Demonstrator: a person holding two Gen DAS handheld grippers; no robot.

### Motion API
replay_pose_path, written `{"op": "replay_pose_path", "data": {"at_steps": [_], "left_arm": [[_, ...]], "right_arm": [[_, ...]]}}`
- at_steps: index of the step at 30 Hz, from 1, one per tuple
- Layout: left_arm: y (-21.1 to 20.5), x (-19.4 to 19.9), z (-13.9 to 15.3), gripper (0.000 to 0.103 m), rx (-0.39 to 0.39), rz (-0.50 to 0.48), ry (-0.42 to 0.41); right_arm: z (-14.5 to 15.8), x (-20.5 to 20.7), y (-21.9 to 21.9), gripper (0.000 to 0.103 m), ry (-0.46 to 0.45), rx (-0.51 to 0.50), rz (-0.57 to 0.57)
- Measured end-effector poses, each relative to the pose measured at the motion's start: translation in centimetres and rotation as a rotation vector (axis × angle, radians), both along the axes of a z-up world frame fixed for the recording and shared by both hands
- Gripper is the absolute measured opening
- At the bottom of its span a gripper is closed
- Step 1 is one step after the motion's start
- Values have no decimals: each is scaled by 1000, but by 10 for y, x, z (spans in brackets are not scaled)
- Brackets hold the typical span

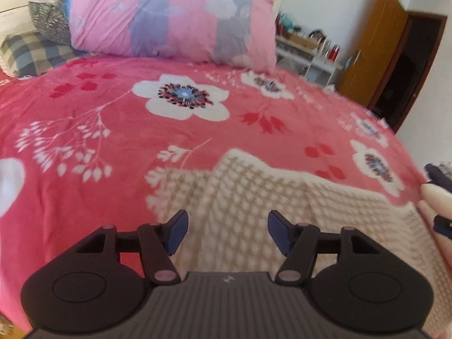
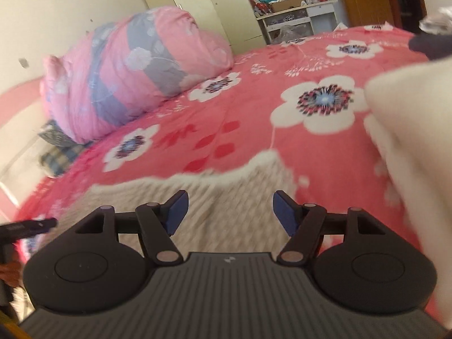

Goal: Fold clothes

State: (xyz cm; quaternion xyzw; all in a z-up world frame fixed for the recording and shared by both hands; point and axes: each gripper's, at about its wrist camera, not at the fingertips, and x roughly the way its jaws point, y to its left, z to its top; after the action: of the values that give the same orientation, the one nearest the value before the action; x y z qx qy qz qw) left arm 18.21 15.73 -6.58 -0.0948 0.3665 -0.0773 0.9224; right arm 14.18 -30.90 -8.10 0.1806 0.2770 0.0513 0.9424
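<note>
The cream knit sweater (image 1: 254,203) lies flat on the bed's pink flowered cover (image 1: 113,107), near the foot edge, with a rolled pink and grey quilt (image 1: 169,14) up by the head end. Both tools hang over the sweater: left tool (image 1: 227,230) and right tool (image 2: 230,212) stand well open, nothing between the blue pads, not gripping any cloth.

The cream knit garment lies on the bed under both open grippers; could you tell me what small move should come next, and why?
Probably lower the left gripper and right gripper onto the far edge of the cream knit garment and close on it: both are open, empty and above it.
</note>
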Motion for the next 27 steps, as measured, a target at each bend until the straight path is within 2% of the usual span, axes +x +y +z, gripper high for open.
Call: {"op": "replay_pose_path", "data": {"at_steps": [4,8,9,10,11,12,15,18,22,25,27], "left_arm": [[1,22,-11,63,11,-37,31],[8,30,-20,57,-36,-59,40],[11,31,-21,48,-52,-59,42],[13,31,-22,43,-68,-57,40],[14,31,-23,33,-85,-57,37],[15,30,-24,21,-104,-59,34],[20,25,-27,9,-180,-2,21],[26,17,-27,8,-249,56,2],[41,-4,-13,8,-338,109,-81],[47,-16,-3,8,-341,109,-129],[45,-14,-7,8,-305,107,-115]], "right_arm": [[-16,34,-20,66,84,52,5],[-39,53,-35,66,175,189,26],[-44,55,-38,60,188,221,32],[-49,57,-41,54,202,254,39],[-51,57,-41,42,200,264,43],[-51,55,-40,36,188,259,41],[-49,49,-35,22,150,242,28],[-42,42,-30,15,101,210,13],[-21,33,-20,13,30,166,16],[-4,32,-15,13,-7,143,43],[-2,36,-11,15,4,105,57]]}}
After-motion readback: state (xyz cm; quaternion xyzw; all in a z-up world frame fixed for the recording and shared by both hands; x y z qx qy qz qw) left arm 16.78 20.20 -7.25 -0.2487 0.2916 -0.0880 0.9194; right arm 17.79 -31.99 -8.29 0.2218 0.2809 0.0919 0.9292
